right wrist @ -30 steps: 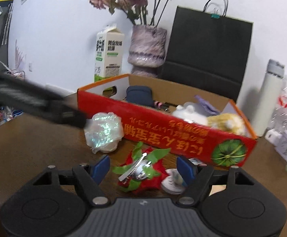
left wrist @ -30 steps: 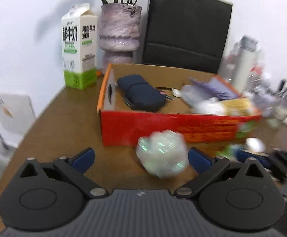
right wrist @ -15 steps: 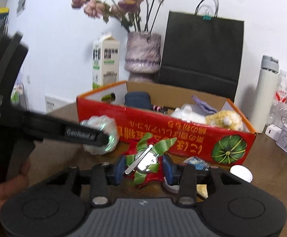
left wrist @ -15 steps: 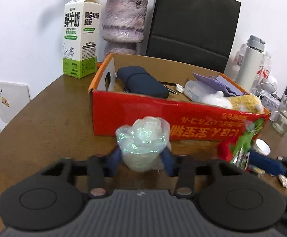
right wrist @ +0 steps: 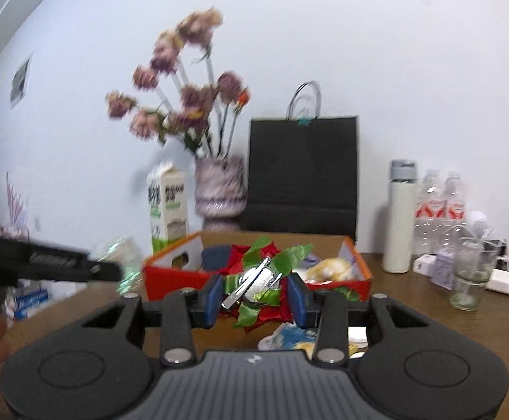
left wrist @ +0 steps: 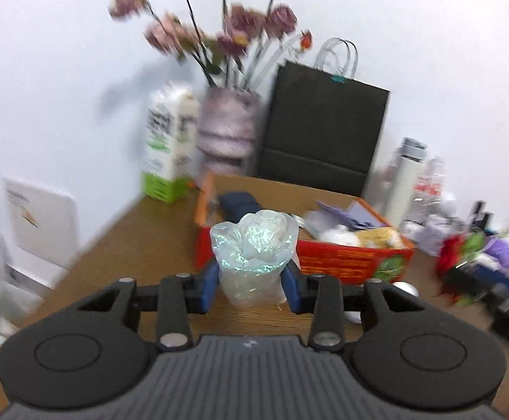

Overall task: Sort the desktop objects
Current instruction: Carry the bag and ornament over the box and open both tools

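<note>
Both pairs of jaws, wide apart a second ago, are now clamped on things. Our left gripper (left wrist: pixel 251 285) holds the shiny wrapped bundle (left wrist: pixel 252 257) between its blue pads, and our right gripper (right wrist: pixel 256 297) grips the red and green bow (right wrist: pixel 261 280) with its metal clip. In both views each thing has come up off the table (left wrist: pixel 142 245) and now sits in front of the red box (left wrist: pixel 352 262), where a second ago it lay on the wood. We judge the pick-up done on both sides, with the carry toward the box as the step in hand; neither thing is over the opening yet, as far as we can tell.

Near us the brown wooden table shows bare wood at left, while a glass (right wrist: pixel 471 273) and small clutter stand at right. Further off, the box already holds a dark pouch (left wrist: pixel 240 206) and soft items. Behind it stand a milk carton (left wrist: pixel 168 147), a vase (left wrist: pixel 226 129) of dried flowers, a black paper bag (left wrist: pixel 324 129) and a white bottle (right wrist: pixel 401 217), all against a plain white wall. Both pictures are blurred by motion.
</note>
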Tool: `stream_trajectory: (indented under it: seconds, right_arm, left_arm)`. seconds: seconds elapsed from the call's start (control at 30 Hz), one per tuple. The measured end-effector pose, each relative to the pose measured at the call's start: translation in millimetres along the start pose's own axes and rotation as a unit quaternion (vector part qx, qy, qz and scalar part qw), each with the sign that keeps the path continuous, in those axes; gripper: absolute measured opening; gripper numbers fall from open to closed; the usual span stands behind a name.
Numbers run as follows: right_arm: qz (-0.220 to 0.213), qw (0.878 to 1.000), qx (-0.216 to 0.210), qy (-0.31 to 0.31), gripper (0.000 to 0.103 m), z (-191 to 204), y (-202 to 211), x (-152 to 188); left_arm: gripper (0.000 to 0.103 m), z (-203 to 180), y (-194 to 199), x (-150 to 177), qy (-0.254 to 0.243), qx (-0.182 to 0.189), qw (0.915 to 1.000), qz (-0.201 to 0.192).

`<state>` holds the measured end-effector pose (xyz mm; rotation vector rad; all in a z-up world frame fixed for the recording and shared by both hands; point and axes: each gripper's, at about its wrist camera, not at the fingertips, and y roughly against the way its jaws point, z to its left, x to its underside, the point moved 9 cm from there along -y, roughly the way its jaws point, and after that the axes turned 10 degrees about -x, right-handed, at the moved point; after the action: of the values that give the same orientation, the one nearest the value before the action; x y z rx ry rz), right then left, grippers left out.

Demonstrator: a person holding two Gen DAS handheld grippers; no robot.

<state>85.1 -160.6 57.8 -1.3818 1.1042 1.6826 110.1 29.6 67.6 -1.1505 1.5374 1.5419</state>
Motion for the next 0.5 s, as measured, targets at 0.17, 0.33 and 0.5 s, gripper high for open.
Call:
stream_trajectory:
  seconds: [0.17,0.33,0.5]
  right_arm:
    - [-0.001,1.000,0.005,-0.024,0.038,-13,10,-16]
    - [0.028,0.999,0.009,-0.041,0.038,-32,-24,-48]
    - [0.103,0.990,-0.011,-0.099,0.038,-61,-97,-63]
  left_arm:
    - [0.039,-11,8,-23,-0.016,0.024,0.9995,-0.014]
    - [0.040,-24,-52,-67,-0.021,0.044,0.9988,0.002]
    - [0.040,-29,-138,-88,-0.005,0.029,0.9971,0.070]
